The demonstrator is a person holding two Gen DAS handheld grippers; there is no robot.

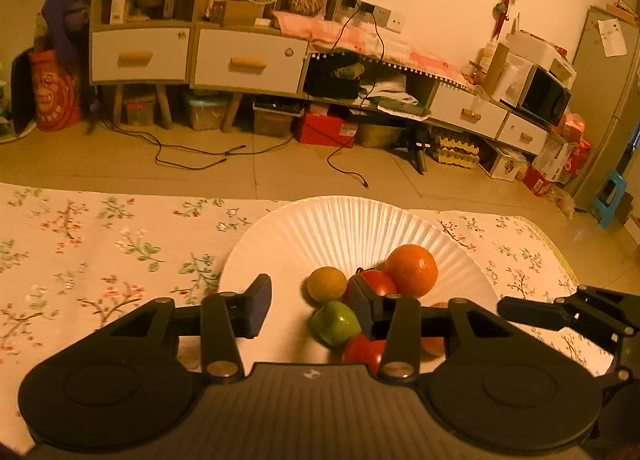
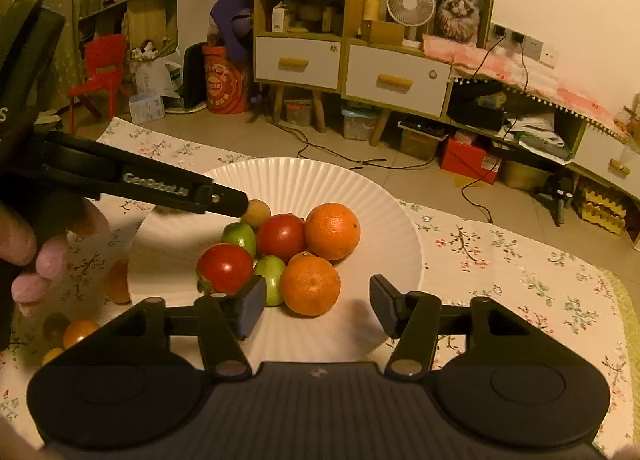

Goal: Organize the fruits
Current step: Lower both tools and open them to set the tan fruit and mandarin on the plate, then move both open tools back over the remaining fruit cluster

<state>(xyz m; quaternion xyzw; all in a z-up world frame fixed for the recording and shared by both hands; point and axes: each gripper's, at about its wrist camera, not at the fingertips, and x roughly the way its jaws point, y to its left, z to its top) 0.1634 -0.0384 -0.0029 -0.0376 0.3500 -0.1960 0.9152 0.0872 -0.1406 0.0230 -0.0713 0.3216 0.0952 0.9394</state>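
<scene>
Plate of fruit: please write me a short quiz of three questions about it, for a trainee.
1. True or false: the right gripper is shut on an orange.
2. What lies under the plate? A: a flowered cloth. B: a newspaper. C: bare wood.
3. How many green fruits lie on the plate?
Key: 1 false, its jaws stand open and hold nothing; 2 A; 3 two.
</scene>
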